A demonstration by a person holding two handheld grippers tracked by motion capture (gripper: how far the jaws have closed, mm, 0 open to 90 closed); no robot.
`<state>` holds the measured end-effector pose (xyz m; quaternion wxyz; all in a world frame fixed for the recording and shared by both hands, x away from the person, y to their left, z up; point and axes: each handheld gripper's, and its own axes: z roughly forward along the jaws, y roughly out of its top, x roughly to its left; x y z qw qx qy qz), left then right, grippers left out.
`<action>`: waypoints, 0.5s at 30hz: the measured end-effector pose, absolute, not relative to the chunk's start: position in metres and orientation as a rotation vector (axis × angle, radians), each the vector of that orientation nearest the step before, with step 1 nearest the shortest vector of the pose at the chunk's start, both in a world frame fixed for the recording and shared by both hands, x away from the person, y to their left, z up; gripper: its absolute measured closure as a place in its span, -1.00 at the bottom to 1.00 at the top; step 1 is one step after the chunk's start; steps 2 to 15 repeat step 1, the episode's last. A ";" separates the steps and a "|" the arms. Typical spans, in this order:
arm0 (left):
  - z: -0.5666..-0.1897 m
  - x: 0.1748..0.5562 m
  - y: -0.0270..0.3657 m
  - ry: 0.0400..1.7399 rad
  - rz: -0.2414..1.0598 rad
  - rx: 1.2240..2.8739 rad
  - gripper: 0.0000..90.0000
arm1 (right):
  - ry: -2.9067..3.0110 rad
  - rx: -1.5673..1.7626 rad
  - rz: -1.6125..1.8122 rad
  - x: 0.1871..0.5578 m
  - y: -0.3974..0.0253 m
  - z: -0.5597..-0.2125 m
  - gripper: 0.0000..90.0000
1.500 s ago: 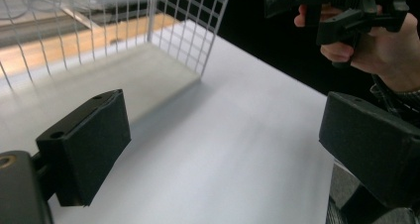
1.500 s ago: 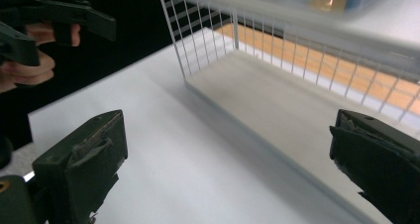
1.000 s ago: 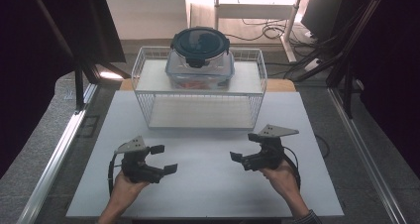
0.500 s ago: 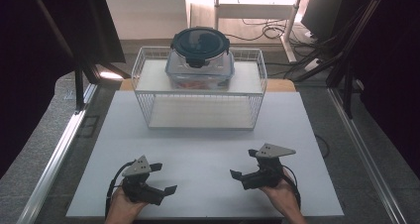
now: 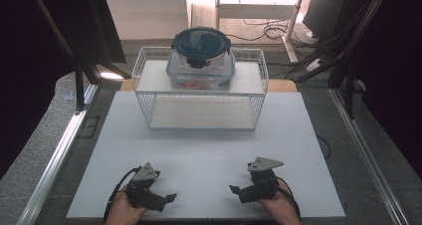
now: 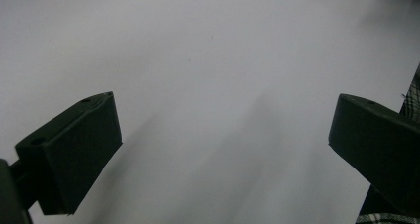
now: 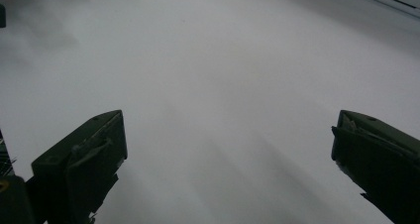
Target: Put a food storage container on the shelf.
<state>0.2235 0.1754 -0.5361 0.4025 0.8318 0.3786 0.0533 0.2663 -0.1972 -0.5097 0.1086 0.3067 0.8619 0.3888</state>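
A clear food container with a dark round lid [image 5: 201, 47] sits on top of a white wire rack [image 5: 201, 91] at the far side of the white table [image 5: 209, 150]. My left gripper [image 5: 168, 199] rests low near the table's front edge at the left, open, with nothing between its jaws. My right gripper [image 5: 236, 190] sits at the front right, also open and empty. The two grippers point toward each other. In the left gripper view the gripper [image 6: 223, 149] has its jaws wide apart over bare white table. The right gripper view has its gripper [image 7: 228, 159] just as wide over the same surface.
The rack's lower shelf [image 5: 199, 113] holds nothing. A metal rail [image 5: 54, 155] runs along the table's left side and another rail [image 5: 370, 160] along the right. Cables [image 5: 268, 31] lie on the floor behind the rack.
Both hands have pulled back toward the table's front edge, and the grippers sit lower and closer to the person. Both stay open.
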 end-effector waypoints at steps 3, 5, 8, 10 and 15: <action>-0.536 0.224 0.176 0.956 0.123 2.096 -1.00 | 2.535 0.902 1.140 0.266 -0.197 -0.510 -0.99; -0.536 0.224 0.176 0.956 0.123 2.096 -1.00 | 2.535 0.902 1.140 0.266 -0.197 -0.510 -0.99; -0.536 0.224 0.176 0.956 0.123 2.096 -1.00 | 2.535 0.902 1.140 0.266 -0.197 -0.510 -0.99; -0.536 0.224 0.176 0.956 0.123 2.096 -1.00 | 2.535 0.902 1.140 0.266 -0.197 -0.510 -0.99; -0.536 0.224 0.176 0.956 0.123 2.096 -1.00 | 2.535 0.902 1.140 0.266 -0.197 -0.510 -0.99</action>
